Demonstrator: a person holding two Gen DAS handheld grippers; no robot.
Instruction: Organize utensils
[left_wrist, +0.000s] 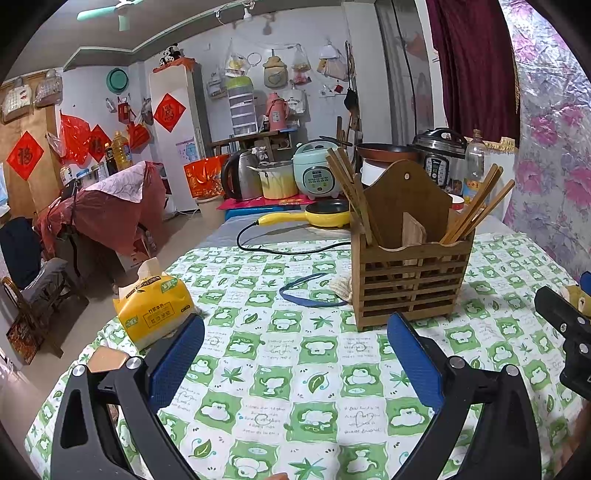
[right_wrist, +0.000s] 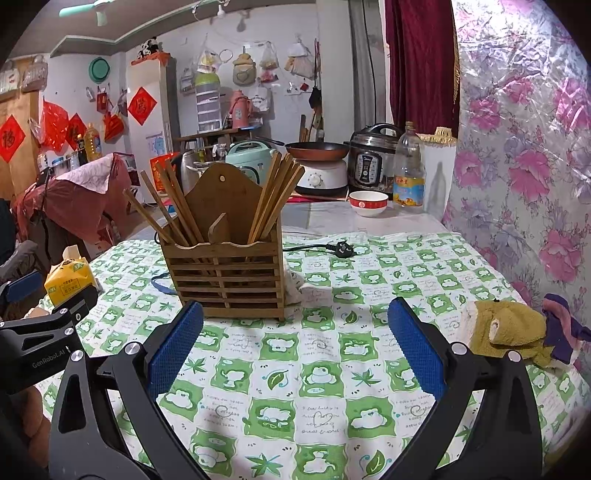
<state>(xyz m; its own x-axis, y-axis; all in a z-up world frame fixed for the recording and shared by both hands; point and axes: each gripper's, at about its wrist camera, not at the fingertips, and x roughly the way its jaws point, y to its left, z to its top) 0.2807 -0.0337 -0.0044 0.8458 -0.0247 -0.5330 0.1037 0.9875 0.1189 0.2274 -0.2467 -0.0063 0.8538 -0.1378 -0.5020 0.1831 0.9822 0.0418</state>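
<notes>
A slatted wooden utensil holder (left_wrist: 408, 284) (right_wrist: 225, 277) stands upright on the green-and-white tablecloth (left_wrist: 280, 369) (right_wrist: 314, 369). Wooden chopsticks lean out of its left compartment (left_wrist: 351, 192) (right_wrist: 166, 206) and its right compartment (left_wrist: 476, 210) (right_wrist: 275, 195). My left gripper (left_wrist: 295, 354) is open and empty, low over the cloth, with the holder just beyond its right finger. My right gripper (right_wrist: 295, 343) is open and empty, with the holder just beyond its left finger. Each gripper shows at the edge of the other's view.
A yellow tissue pack (left_wrist: 155, 306) (right_wrist: 68, 280) lies at the left table edge. A blue band (left_wrist: 306, 291) lies left of the holder. A black cord (left_wrist: 280, 247) and plug (right_wrist: 341, 249) lie behind. Crumpled cloths (right_wrist: 513, 328) lie right. A bowl (right_wrist: 368, 203), bottle and cookers stand behind.
</notes>
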